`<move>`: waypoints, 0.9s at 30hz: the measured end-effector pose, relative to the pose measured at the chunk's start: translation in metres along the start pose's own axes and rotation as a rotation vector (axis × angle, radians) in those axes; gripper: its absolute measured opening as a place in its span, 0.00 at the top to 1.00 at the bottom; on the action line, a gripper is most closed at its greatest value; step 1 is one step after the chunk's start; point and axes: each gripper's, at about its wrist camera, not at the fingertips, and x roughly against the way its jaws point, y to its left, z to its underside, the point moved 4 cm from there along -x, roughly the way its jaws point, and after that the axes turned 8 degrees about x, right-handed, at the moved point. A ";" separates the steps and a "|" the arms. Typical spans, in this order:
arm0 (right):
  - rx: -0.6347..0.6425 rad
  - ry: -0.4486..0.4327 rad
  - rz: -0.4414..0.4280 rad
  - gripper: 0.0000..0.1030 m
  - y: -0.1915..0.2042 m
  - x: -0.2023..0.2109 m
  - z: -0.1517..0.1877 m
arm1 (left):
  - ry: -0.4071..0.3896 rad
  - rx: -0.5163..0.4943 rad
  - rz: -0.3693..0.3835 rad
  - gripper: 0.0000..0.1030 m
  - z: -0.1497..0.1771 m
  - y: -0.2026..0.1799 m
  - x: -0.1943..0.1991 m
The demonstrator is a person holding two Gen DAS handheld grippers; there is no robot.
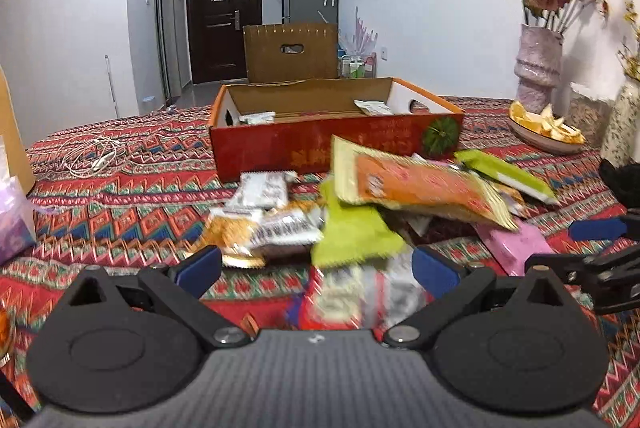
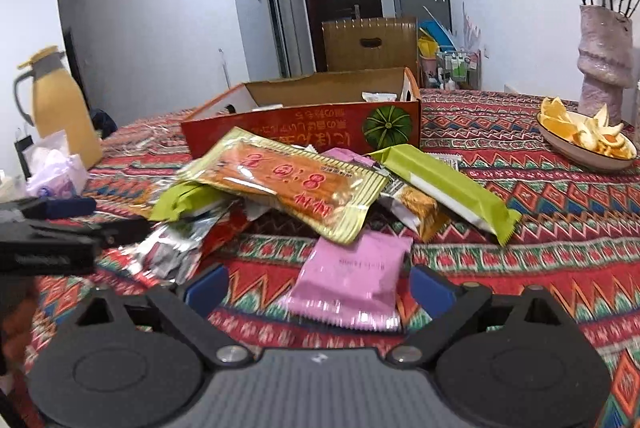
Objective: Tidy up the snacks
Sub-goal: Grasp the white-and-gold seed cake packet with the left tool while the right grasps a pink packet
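Left gripper (image 1: 316,268): jaws wide apart, nothing clamped. A blurred red-and-white packet (image 1: 360,298) lies on the cloth between the blue pads; contact can't be confirmed through the blur. A green wrapper (image 1: 352,232) sits just past the fingertips at 12 o'clock.

Right gripper (image 2: 318,286): jaws wide apart, nothing clamped. The pink packet (image 2: 352,280) lies flat between the pads, with a gap visible on the left side. The right pad is close to its edge; can't tell if it touches.

The two grippers are side by side. The right one shows at 3 o'clock in the left wrist view, the left one at 9 o'clock in the right wrist view.

Snack pile (image 2: 304,195): loose heap on the patterned tablecloth (image 2: 540,248), directly ahead of both grippers. The long orange-and-gold packet (image 2: 280,183) is on top, tilted. A green bar wrapper (image 2: 448,187) lies at about 2 o'clock from it, partly over a brown biscuit packet (image 2: 420,211).

Red cardboard box (image 2: 304,127): open top, just behind the pile at 12 o'clock. A few white packets (image 1: 374,107) are already inside.

Bowl of orange peel (image 2: 588,139) at 2 o'clock, well apart from the pile. Yellow thermos jug (image 2: 64,107) at 10 o'clock.
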 end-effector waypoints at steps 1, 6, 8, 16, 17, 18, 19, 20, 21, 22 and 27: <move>0.009 0.002 0.006 0.12 0.000 -0.006 -0.003 | -0.007 0.002 0.002 0.00 -0.006 0.004 -0.003; 0.020 0.023 0.029 0.15 -0.005 -0.029 -0.009 | 0.005 0.075 -0.027 0.23 -0.028 0.034 -0.028; 0.019 0.041 0.033 0.22 -0.008 -0.037 -0.008 | 0.062 0.094 -0.009 0.28 -0.031 0.040 -0.046; 0.014 0.072 0.050 0.37 -0.019 -0.048 -0.004 | 0.167 0.154 0.072 0.62 -0.023 0.042 -0.084; 0.014 0.076 0.051 0.38 -0.021 -0.048 -0.003 | 0.174 0.165 0.081 0.63 -0.022 0.043 -0.086; 0.020 0.073 0.056 0.40 -0.021 -0.048 -0.003 | 0.169 0.166 0.079 0.63 -0.022 0.043 -0.085; 0.024 0.074 0.063 0.40 -0.021 -0.048 -0.003 | 0.169 0.162 0.076 0.64 -0.022 0.042 -0.083; 0.026 0.076 0.063 0.40 -0.021 -0.047 -0.003 | 0.170 0.163 0.071 0.64 -0.022 0.042 -0.081; 0.029 0.076 0.060 0.40 -0.021 -0.046 -0.002 | 0.171 0.168 0.065 0.64 -0.021 0.042 -0.078; 0.032 0.076 0.060 0.40 -0.021 -0.044 -0.001 | 0.170 0.171 0.059 0.64 -0.020 0.041 -0.073; 0.039 0.081 0.053 0.41 -0.021 -0.026 0.010 | 0.131 0.174 0.010 0.64 -0.012 0.036 -0.035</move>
